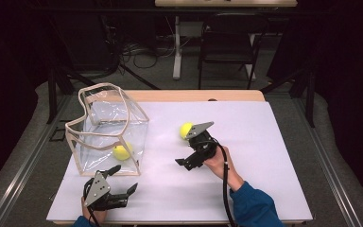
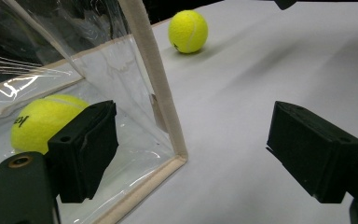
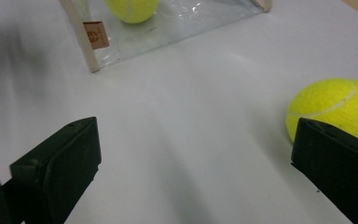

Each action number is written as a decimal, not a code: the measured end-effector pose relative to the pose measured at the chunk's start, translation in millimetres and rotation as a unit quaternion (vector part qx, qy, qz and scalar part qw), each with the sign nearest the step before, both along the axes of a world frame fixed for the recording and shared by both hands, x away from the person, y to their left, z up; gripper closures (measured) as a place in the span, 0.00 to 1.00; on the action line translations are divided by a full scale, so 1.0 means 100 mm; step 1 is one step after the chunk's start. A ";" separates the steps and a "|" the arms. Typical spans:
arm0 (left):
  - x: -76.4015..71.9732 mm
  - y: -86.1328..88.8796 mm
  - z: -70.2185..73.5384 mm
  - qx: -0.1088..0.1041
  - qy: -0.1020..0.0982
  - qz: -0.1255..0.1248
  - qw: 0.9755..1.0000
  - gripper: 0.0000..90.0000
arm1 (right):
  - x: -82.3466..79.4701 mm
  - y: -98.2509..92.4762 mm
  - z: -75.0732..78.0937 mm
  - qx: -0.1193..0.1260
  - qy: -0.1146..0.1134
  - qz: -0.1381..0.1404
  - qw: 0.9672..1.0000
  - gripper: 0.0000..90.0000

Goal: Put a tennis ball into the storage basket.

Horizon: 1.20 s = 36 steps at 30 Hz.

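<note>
Here, on the white table top (image 1: 264, 156), a clear plastic bag (image 1: 108, 127) with beige trim stands open at the left, and one yellow tennis ball (image 1: 122, 152) rests inside it against the near wall. Beyond the table I can see a black chair (image 1: 229, 42), a white table leg (image 1: 177, 45) and loose cables (image 1: 137, 52) on the floor, all well apart from the work. A second tennis ball (image 1: 185, 130) lies loose on the white surface near the middle, with the bag's corner post (image 2: 156, 84) standing between my left gripper's camera and that ball's side of the table. My left gripper (image 1: 123, 178) sits at the near edge just in front of the bag, its jaws spread wide and gripping nothing; in the left gripper view one jaw lies in front of the bag's clear wall, over the ball inside. My right gripper (image 1: 189, 149) hovers just beside the loose ball, jaws likewise wide apart and empty; in the right gripper view one jaw overlaps that ball's lower edge, though I cannot tell whether it touches. A small brown label (image 3: 95, 35) sits on the bag's seam, its print too small to read, and dark lettering on the bagged ball is cut off and illegible.
</note>
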State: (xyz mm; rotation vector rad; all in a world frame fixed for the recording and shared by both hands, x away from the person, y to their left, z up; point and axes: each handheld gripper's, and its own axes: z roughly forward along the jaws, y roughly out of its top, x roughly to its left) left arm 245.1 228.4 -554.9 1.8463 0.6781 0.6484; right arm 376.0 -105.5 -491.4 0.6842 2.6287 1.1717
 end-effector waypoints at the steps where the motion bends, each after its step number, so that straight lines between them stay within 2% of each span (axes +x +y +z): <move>1: 0.00 0.00 0.00 0.001 0.001 0.000 1.000 0.18 | -0.01 -0.02 -0.01 0.000 -0.002 -0.003 1.000 0.01; 14: 0.00 0.00 0.00 0.003 0.000 -0.001 1.000 0.18 | -0.02 -0.26 -0.16 -0.019 0.001 -0.031 0.999 0.01; 28: -0.01 0.00 0.00 0.004 0.000 -0.001 1.000 0.18 | 0.03 -0.35 -0.11 -0.026 -0.012 -0.058 0.998 0.01; 36: 0.00 -0.01 -0.01 0.004 0.002 0.001 1.000 0.18 | 0.12 -0.35 -0.12 -0.030 -0.008 -0.067 0.997 0.01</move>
